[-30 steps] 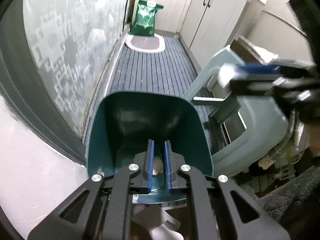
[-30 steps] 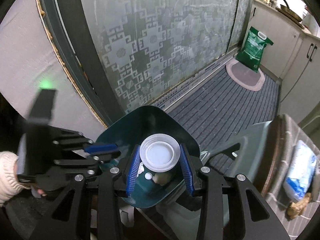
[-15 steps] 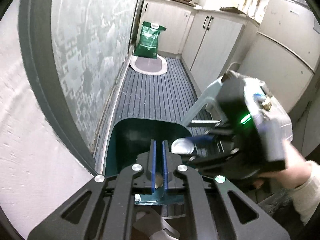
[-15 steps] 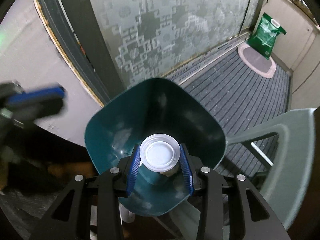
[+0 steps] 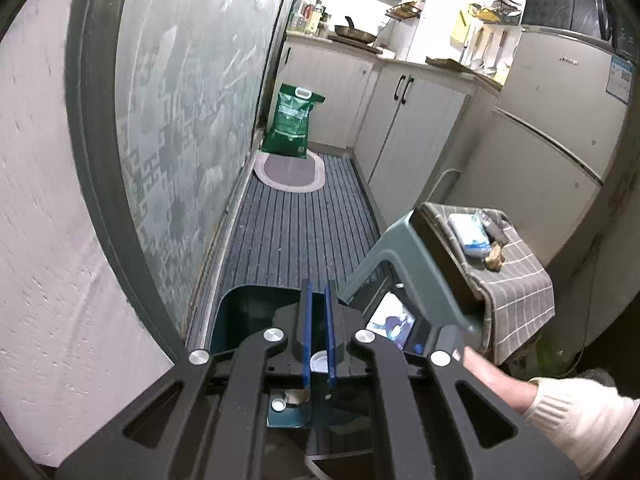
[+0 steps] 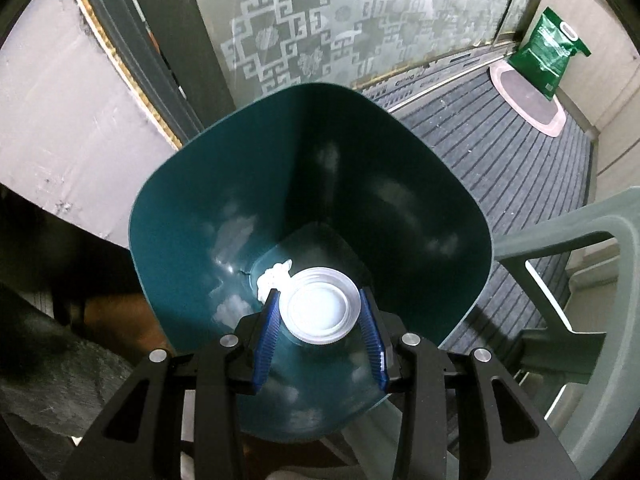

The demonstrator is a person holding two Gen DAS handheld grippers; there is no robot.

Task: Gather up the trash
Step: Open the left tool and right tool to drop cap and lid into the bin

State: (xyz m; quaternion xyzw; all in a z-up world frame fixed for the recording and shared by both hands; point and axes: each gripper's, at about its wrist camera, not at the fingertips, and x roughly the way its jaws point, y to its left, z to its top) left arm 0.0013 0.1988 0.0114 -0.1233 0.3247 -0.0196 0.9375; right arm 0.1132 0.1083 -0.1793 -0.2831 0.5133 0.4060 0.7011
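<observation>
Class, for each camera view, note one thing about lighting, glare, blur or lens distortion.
Left wrist view: the kitchen counter is blown out bright, the door frame bows from fisheye distortion, and the wall at left is smeared. Right wrist view: pale glare patches dot the teal bin; the white lid stays sharp.

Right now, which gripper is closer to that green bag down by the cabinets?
Neither clearly. The left gripper and the right gripper both sit at the teal bin, far down the floor from the green bag.
</observation>
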